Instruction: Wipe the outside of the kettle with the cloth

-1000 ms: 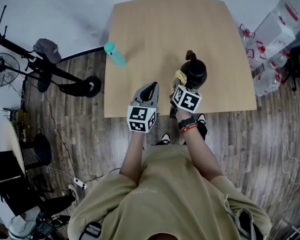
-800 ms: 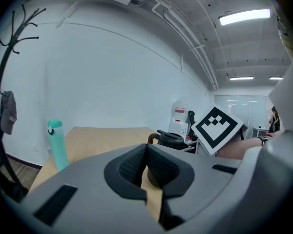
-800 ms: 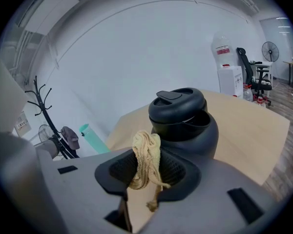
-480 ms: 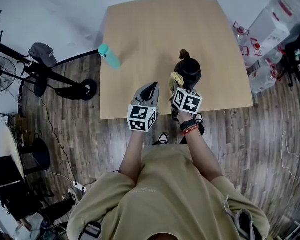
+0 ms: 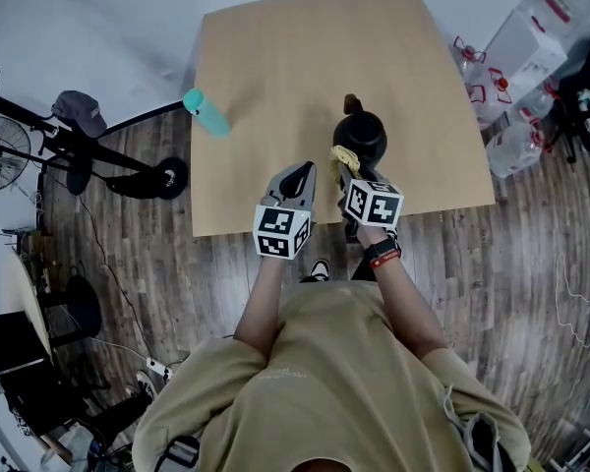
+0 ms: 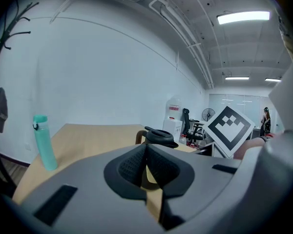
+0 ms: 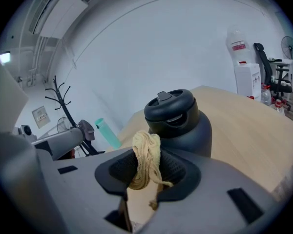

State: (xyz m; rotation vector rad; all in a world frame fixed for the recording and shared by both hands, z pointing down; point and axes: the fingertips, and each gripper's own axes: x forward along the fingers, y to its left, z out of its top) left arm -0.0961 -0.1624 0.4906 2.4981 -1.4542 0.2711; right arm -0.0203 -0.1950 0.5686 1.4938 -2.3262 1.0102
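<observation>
From the head view, one black kettle [image 5: 361,138] stands on the wooden table [image 5: 275,57], toward the near edge and right of centre. One pale yellow cloth [image 5: 345,155] sits bunched against the kettle's near-left side, carried by the right gripper [image 5: 347,168]. The left gripper [image 5: 297,172] hangs over the table's near edge, just left of the right one and apart from the kettle. One teal bottle [image 5: 206,112] stands at the table's far left edge, well apart from everything else.

In the left gripper view, that gripper's jaws are pressed together with nothing between them — only bare tabletop shows below. The kettle's lid and handle rise just beyond the jaws, and the teal bottle stands off to the left.

In the right gripper view, the jaws are clenched on the cloth, which bulges up in a twisted wad above them with a loose strand hanging below. The kettle fills the space right behind the wad; whether cloth and kettle wall actually touch cannot be told from here.

As for progress, the cloth is in hand and brought up to the kettle's side, so the wiping looks to be at or near its start. No cleaned patch can be made out on the dark body, and the far side, spout side and lid appear left to do.

Count: two grippers, one kettle, one cloth, one bottle, one table.
</observation>
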